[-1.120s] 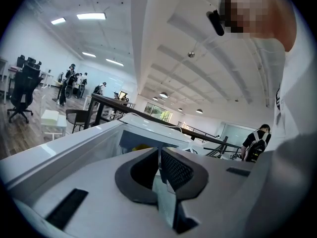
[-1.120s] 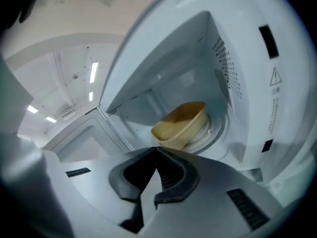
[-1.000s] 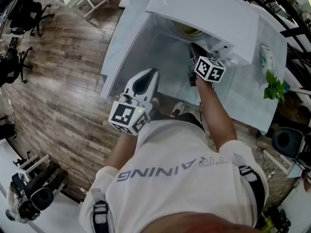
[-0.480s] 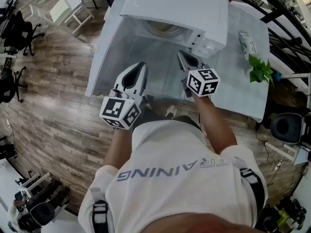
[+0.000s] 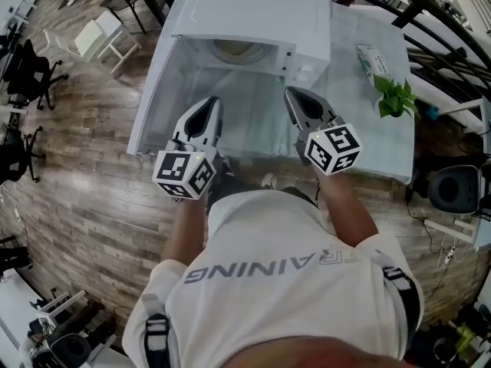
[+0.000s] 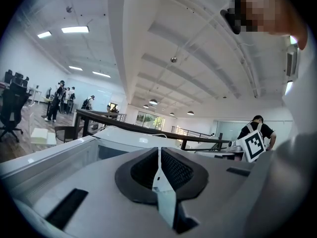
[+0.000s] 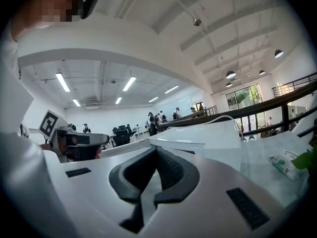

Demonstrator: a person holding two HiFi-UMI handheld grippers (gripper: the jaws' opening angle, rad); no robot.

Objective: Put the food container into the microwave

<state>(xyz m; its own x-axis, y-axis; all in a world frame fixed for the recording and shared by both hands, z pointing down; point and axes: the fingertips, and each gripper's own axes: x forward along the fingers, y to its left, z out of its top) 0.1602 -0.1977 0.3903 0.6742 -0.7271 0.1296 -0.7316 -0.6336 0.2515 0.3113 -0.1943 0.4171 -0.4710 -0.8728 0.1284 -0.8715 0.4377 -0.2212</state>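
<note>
A white microwave [image 5: 257,14] stands at the back of a white-covered table [image 5: 360,144]. Its cavity faces me and shows a round pale dish [image 5: 234,50] inside; I cannot tell whether this is the food container. My left gripper [image 5: 210,104] hovers over the table in front of the cavity, shut and empty. Level with it to the right is my right gripper [image 5: 295,96], also shut on nothing. In the left gripper view the jaws [image 6: 159,150] meet along a thin line. The jaws [image 7: 156,150] in the right gripper view also touch, and the microwave [image 7: 198,135] lies beyond them.
A packet of wipes [image 5: 372,58] and a green plant [image 5: 395,98] sit on the table's right side. Black railings run behind the table. A white chair [image 5: 96,37] stands on the wooden floor at left, with office chairs [image 5: 27,71] farther out.
Both grippers have drawn back from the microwave toward the person. The right one was at the microwave's front a second ago and now hangs over the table beside the left.
</note>
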